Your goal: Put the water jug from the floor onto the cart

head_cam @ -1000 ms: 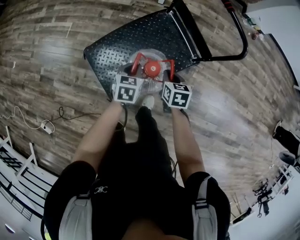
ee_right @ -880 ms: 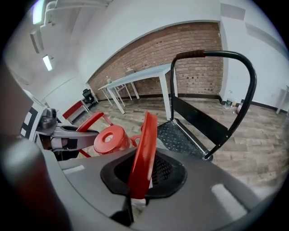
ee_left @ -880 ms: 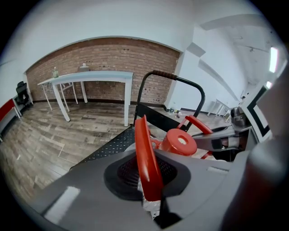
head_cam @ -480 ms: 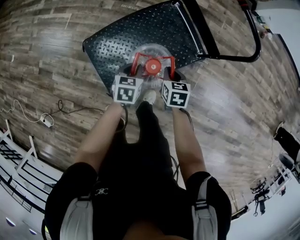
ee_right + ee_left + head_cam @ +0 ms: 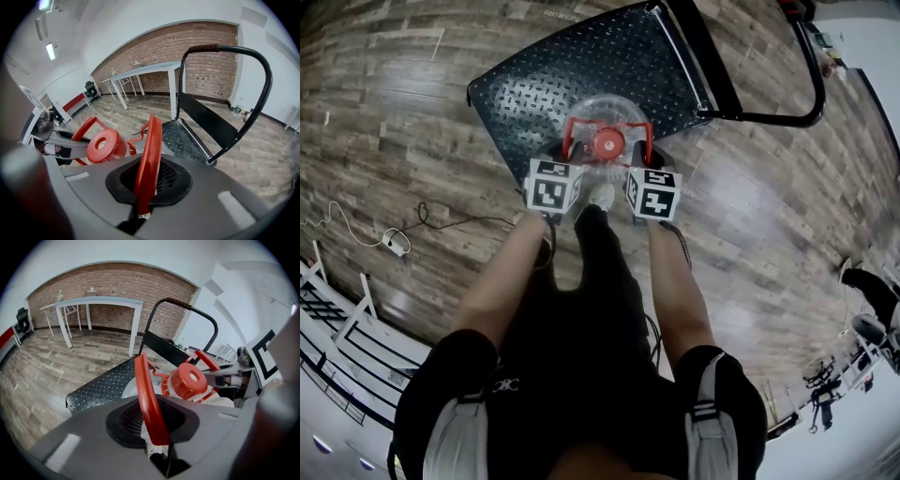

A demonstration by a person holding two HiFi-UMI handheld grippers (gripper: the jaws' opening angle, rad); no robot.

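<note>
I am looking down on a wood-plank floor [image 5: 403,112] with a black studded cart deck [image 5: 581,66] lying on it. The cart's push bar [image 5: 764,116] rises at its far right end. The water jug [image 5: 609,105], clear with a red cap [image 5: 607,142], stands at the deck's near edge, though I cannot tell whether its base rests fully on the plate.

My left tool [image 5: 157,448] has just been opening its jaws. The left red handle [image 5: 147,399] lies between them, loosely. My right tool [image 5: 140,206] is clamped on the right red handle [image 5: 149,159].

Past the cart, a brick wall [image 5: 117,282] closes the far side of the room, and a white worktop [image 5: 98,301] stands in front of it, well apart from the deck.

Bare floor lies to the left and right of the deck. A thin cable [image 5: 450,225] with a white plug [image 5: 394,246] trails across the planks to the near left. White railings [image 5: 337,328] line the near left corner. Dark stands [image 5: 867,281] crowd the near right edge of the room. The person's shoe [image 5: 600,195] sits just beside the jug on the near side.
</note>
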